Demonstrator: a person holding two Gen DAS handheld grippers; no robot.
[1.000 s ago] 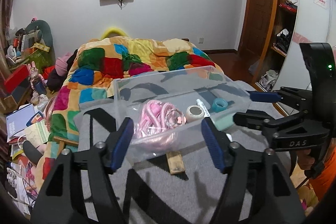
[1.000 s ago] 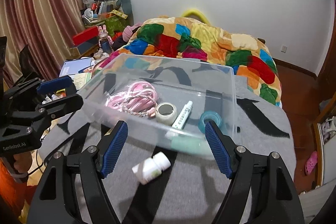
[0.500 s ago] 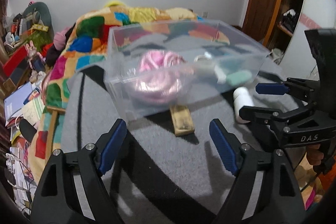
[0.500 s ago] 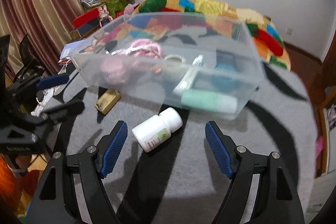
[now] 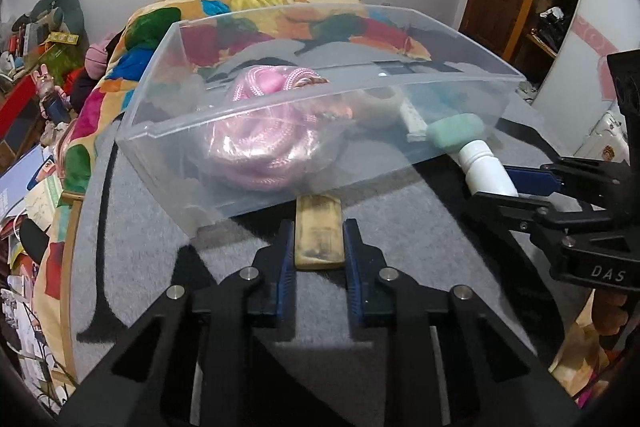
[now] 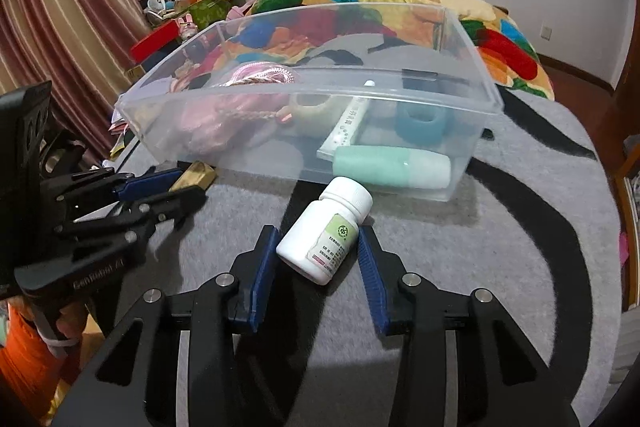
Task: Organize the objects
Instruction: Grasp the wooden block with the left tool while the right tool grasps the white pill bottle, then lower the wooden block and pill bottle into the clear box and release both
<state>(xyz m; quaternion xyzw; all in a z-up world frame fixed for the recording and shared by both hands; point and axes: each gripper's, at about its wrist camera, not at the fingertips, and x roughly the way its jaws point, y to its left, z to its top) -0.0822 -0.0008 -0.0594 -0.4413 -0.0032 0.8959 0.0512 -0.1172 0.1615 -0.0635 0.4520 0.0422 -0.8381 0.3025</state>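
While both grippers rest low on the grey rug (image 6: 500,247), the left gripper (image 5: 318,251) has its jaws closed against the sides of the gold bar (image 5: 319,233), which lies at 6 o'clock of the clear bin (image 5: 280,115), touching its near wall. The right gripper (image 6: 318,263) straddles the white bottle (image 6: 326,231); its jaws are narrowed around it, the right pad touching, the left just beside. Bottle lies at 6 o'clock of the bin in the right view.

Even indoor light, soft shadows, sharp focus, fisheye-bent dark corners
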